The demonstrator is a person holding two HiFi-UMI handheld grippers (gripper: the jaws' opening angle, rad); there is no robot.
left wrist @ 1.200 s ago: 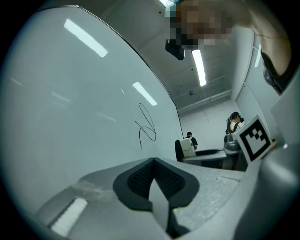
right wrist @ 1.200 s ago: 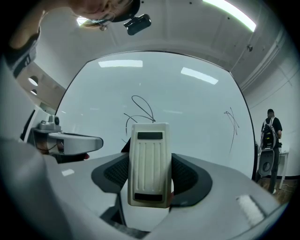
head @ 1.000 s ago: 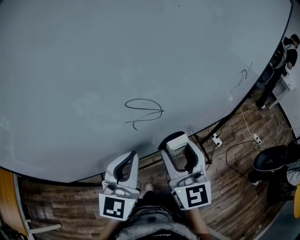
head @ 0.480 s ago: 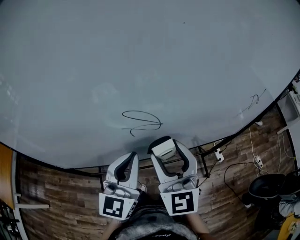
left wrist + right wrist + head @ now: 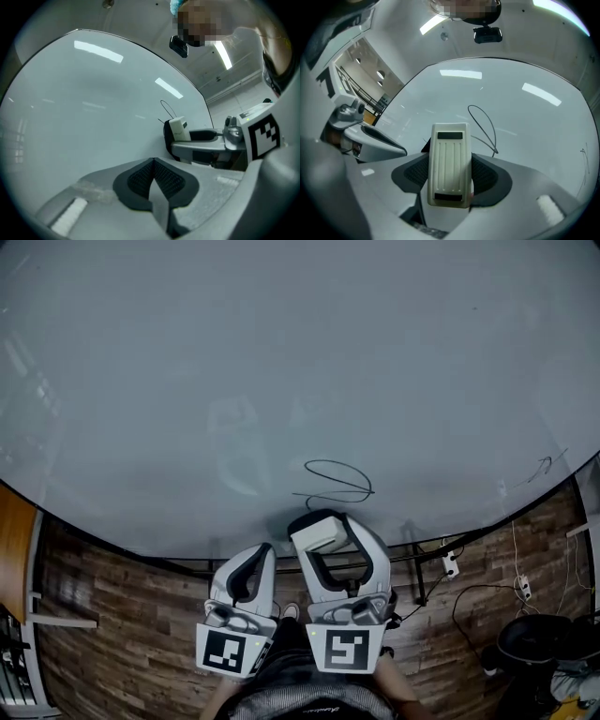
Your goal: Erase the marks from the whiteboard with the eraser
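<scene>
The right gripper [image 5: 319, 527] is clamping its 2 ribbed black pads on the eraser [image 5: 319, 534]. The eraser is a rounded cream plastic block with lengthwise grooves and 2 dark rectangular insets on its back. It is sitting just below the looped mark [image 5: 336, 484], not over it. That mark, a thin black oval crossed by 2 strokes, is lying on the smooth, glossy whiteboard [image 5: 281, 381]. The left gripper [image 5: 266, 549], below and left of the looped mark, is pressing its textured pads together on nothing. A fainter scribble [image 5: 541, 468] is showing far right of the looped mark. Black-and-white square markers are facing up from both grippers' cubes.
</scene>
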